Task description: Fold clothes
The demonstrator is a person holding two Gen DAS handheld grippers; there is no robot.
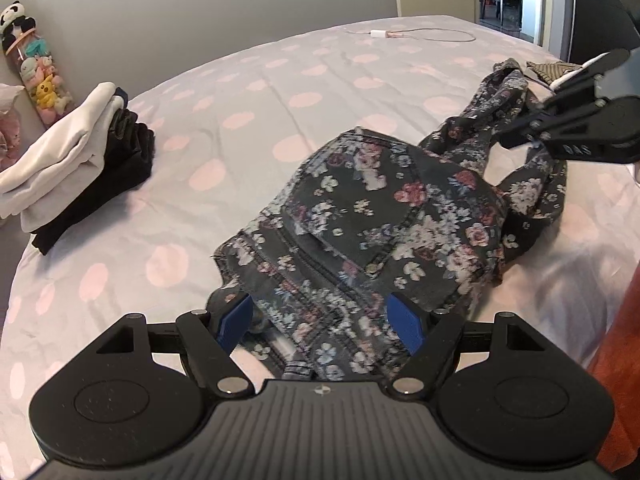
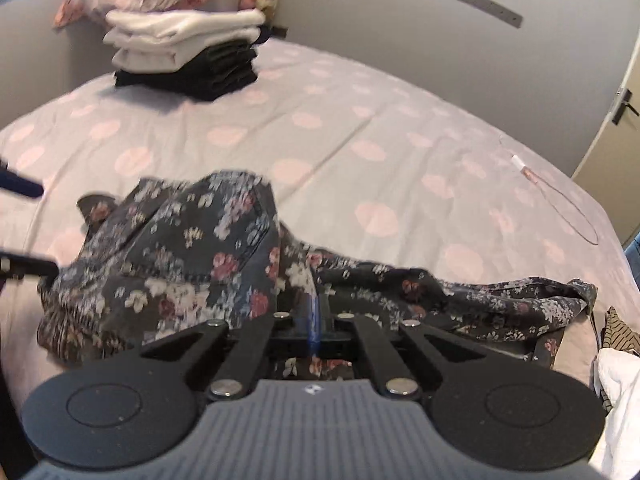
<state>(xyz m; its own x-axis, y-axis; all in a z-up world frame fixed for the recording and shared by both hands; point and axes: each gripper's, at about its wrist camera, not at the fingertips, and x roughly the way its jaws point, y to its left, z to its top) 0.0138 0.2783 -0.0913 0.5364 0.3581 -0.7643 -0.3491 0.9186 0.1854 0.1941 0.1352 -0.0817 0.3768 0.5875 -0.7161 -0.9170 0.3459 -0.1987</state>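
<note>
Right now my floral trousers point(image 1: 384, 216) are a dark grey denim-like garment printed with pink, white and pale blue flowers, with a seamed pocket and a small metal stud showing on the upper face. They lie bunched on the bedspread point(image 1: 248, 92), pale grey with pink dots, one end humped up near me and the other trailing off in a crumpled strip.

My left gripper point(image 1: 320, 320) has its blue fingers point(image 1: 234, 322) spread wide, the near edge of the fabric lying between them; I cannot tell whether either pad touches it.

My right gripper point(image 2: 314, 316) has its fingers pressed together, pinching a fold of the trousers point(image 2: 180, 264); from the left wrist view it point(image 1: 508, 136) grips the far part of the cloth.

A stack of folded clothes point(image 2: 184, 48), white over black, sits well apart.
</note>
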